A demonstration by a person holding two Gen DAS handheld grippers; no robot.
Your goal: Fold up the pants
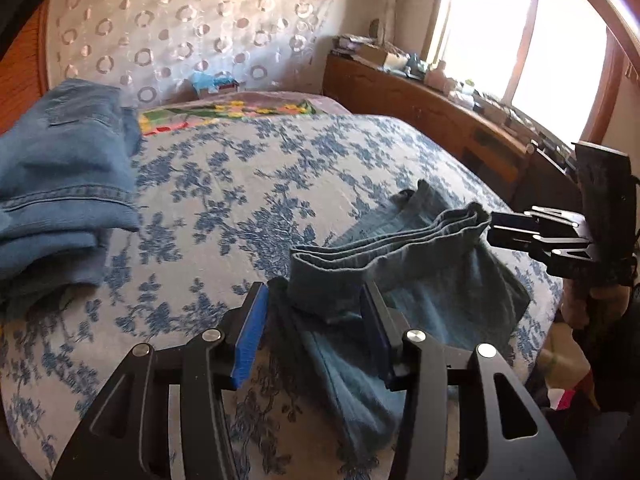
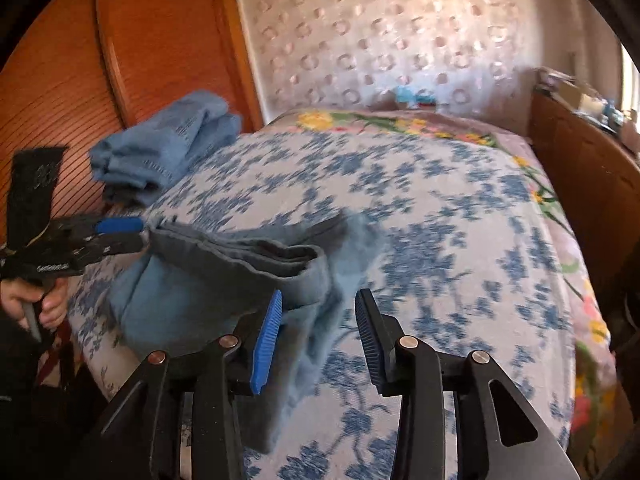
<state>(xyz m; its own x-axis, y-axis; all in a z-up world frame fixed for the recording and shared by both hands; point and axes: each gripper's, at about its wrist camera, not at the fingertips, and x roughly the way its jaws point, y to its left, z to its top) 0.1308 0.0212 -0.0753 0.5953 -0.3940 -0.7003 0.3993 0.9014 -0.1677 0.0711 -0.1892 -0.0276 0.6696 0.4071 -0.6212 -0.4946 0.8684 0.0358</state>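
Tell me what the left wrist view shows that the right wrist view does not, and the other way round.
Only the left wrist view: the bright window and the full run of the cluttered wooden sideboard below it.

Only the right wrist view: the ribbed orange wooden panel beside the bed, and a hand gripping the left gripper's handle.

Both: the blue-flowered bedspread, the grey-blue pants folded over near its edge, the stack of folded jeans, the circle-patterned curtain, and both grippers, the left gripper and right gripper, each open at one end of the pants' fold.
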